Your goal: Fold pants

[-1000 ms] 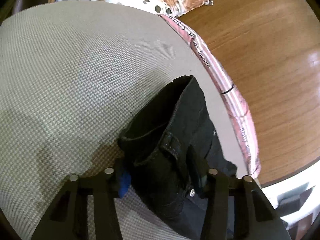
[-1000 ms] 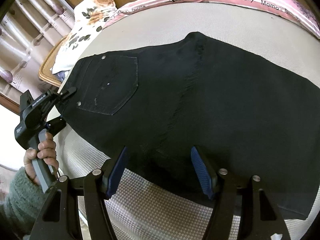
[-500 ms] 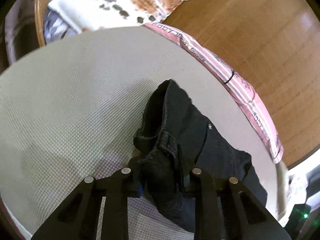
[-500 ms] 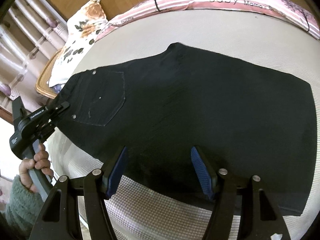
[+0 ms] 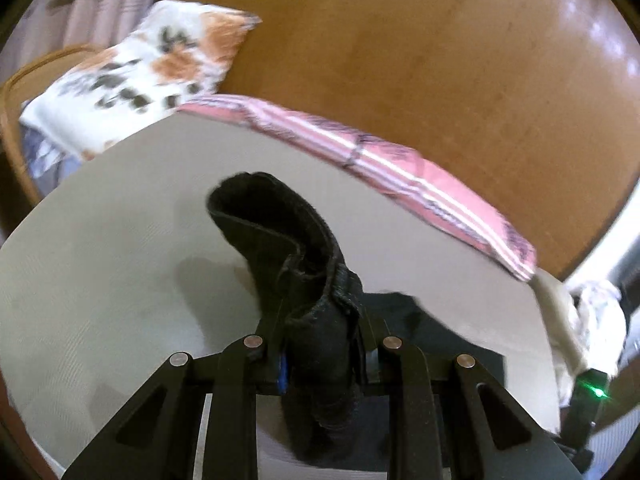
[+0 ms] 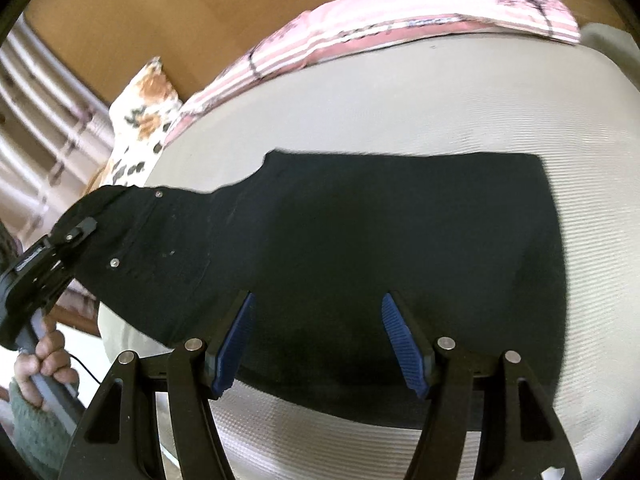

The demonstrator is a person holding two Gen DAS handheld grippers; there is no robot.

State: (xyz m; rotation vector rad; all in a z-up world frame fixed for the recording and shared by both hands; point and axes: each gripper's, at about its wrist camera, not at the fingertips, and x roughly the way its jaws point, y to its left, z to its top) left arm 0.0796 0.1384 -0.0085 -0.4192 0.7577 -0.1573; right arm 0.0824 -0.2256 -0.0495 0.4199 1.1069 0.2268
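Black pants (image 6: 360,248) lie across the pale mattress (image 6: 400,112), legs to the right. My left gripper (image 5: 320,360) is shut on the pants' waistband (image 5: 280,248), which bunches up between its fingers and is lifted off the bed. In the right wrist view the left gripper (image 6: 68,240) holds the waist end at the far left, raised. My right gripper (image 6: 316,340) is open, its blue pads (image 6: 234,344) just above the near edge of the pants, holding nothing.
A pink striped blanket (image 6: 400,28) lies along the far edge of the mattress. A floral pillow (image 5: 152,72) sits on a wicker chair (image 5: 12,120) beyond the bed. Wooden floor (image 5: 440,60) lies behind. White cloth (image 5: 592,320) sits at the bed's right corner.
My left gripper has shut on the waistband and lifted the waist end up off the mattress. The right gripper has stayed open above the pants' near edge.
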